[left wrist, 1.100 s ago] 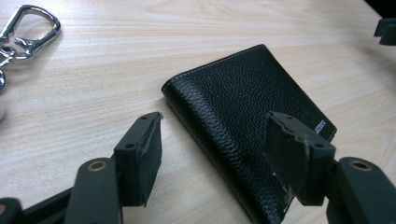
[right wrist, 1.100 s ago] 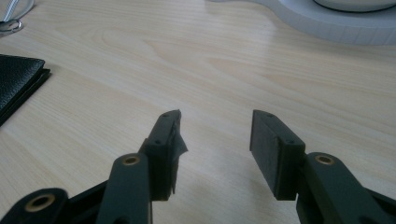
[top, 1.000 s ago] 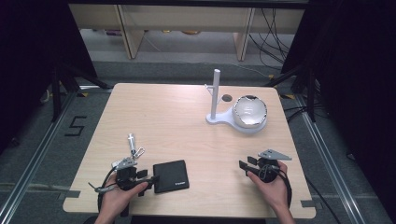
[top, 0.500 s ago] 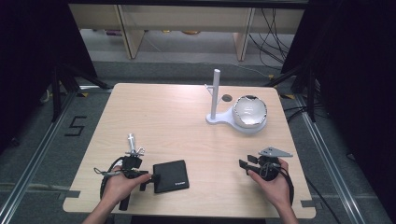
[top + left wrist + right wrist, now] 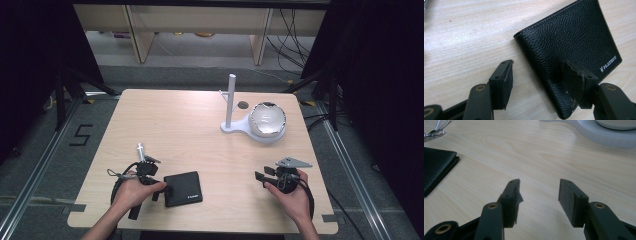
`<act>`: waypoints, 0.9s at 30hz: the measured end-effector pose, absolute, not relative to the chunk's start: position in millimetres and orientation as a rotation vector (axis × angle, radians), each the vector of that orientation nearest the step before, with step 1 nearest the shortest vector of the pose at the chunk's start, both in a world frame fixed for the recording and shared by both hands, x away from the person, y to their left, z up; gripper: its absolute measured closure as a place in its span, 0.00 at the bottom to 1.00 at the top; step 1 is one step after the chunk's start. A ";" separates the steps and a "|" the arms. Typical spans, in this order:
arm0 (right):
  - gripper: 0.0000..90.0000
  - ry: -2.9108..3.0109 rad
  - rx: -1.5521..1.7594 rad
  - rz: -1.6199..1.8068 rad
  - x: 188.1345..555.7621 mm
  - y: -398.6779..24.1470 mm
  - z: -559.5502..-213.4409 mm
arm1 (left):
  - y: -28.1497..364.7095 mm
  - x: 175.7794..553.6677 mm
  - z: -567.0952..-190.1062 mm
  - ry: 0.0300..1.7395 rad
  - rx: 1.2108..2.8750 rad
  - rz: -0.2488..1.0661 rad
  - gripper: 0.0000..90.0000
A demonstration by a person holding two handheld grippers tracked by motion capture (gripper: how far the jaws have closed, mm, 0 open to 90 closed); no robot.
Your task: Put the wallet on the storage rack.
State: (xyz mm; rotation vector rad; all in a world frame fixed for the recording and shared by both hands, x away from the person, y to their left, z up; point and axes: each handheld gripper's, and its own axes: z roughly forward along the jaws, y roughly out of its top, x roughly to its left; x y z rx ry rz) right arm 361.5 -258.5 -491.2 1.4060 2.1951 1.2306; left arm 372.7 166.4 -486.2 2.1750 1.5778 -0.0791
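A black leather wallet (image 5: 183, 188) lies closed on the table near the front edge. My left gripper (image 5: 159, 190) is at the wallet's left side. In the left gripper view the gripper (image 5: 537, 62) straddles one edge of the wallet (image 5: 574, 37): one jaw hangs over the leather, the other over bare wood. Its jaws have just been closing, but the pads are not pressing the wallet. My right gripper (image 5: 262, 173) sits at the front right, pointing left. In its own view the right gripper (image 5: 539, 181) is open over bare wood, with the wallet (image 5: 436, 167) far off.
A white stand (image 5: 231, 105) with an upright post carries a shiny bowl (image 5: 268, 121) at the back right. A bunch of keys (image 5: 141, 151) lies just behind my left hand. Bare wooden tabletop (image 5: 200, 145) spreads between the wallet and the stand.
My left hand has moved a little right and away from the front edge, bringing its gripper onto the wallet's edge. The right hand and the wallet have stayed put.
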 end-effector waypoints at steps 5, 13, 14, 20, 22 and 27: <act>0.58 2.216 1.363 1.195 362.7 -260.8 -491.1 | 161.7 378.1 -483.8 1.622 2.212 -0.104 0.46; 0.58 2.222 1.406 1.201 361.6 -258.4 -492.1 | 161.7 380.5 -484.7 1.624 2.193 -0.184 0.62; 0.58 2.225 1.396 1.184 361.6 -259.0 -491.9 | 162.7 380.5 -485.2 1.604 2.200 -0.179 0.64; 0.58 2.219 1.399 1.193 361.5 -258.3 -491.6 | 159.9 376.1 -484.2 1.607 2.148 -0.208 0.75; 0.58 2.219 1.395 1.181 361.5 -259.1 -490.9 | 158.1 374.9 -483.6 1.538 2.187 -0.174 0.82; 0.58 2.214 1.403 1.187 361.1 -259.4 -490.4 | 152.0 371.9 -480.2 1.437 2.234 -0.141 0.89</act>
